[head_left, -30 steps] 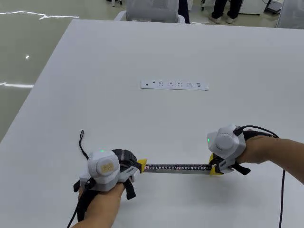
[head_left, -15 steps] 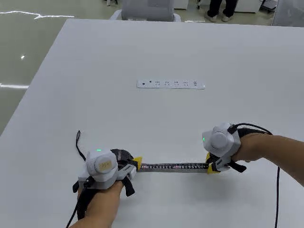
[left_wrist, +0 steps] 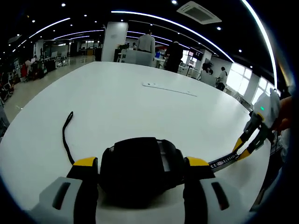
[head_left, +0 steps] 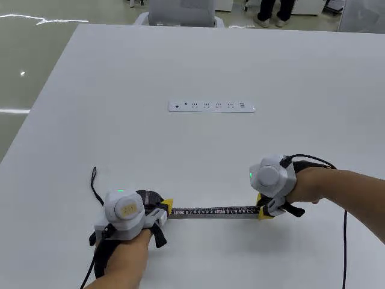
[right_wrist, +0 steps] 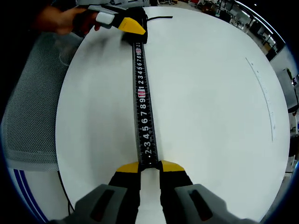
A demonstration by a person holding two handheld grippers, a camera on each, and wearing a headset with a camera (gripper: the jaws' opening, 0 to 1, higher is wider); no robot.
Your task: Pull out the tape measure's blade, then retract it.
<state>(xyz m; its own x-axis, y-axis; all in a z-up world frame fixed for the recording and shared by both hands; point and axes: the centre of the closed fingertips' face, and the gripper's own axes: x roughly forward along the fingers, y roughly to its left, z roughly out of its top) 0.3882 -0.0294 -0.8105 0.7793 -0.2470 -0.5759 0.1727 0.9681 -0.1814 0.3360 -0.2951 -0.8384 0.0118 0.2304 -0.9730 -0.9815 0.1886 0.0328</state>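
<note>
The black tape measure case (left_wrist: pixel 140 165) rests on the white table, and my left gripper (left_wrist: pixel 140 163) is shut on it, yellow pads on either side. In the head view the same case (head_left: pixel 150 201) sits under the left gripper (head_left: pixel 153 214) at the lower left. The blade (right_wrist: pixel 143 102) lies drawn out flat along the table, its numbers facing up. My right gripper (right_wrist: pixel 149 165) is shut on the blade's tip. Seen from the head camera, the blade (head_left: pixel 210 211) spans from the case to the right gripper (head_left: pixel 263 212).
A white power strip (head_left: pixel 211 106) lies across the table's middle, well beyond the blade. The case's black wrist strap (head_left: pixel 93 185) trails to the left. People and a chair stand past the far table edge. A cable (head_left: pixel 346 241) hangs from the right hand.
The head view has tilted, so everything sits lower and slightly left. The length of blade showing between the two grippers looks about the same; both stay shut.
</note>
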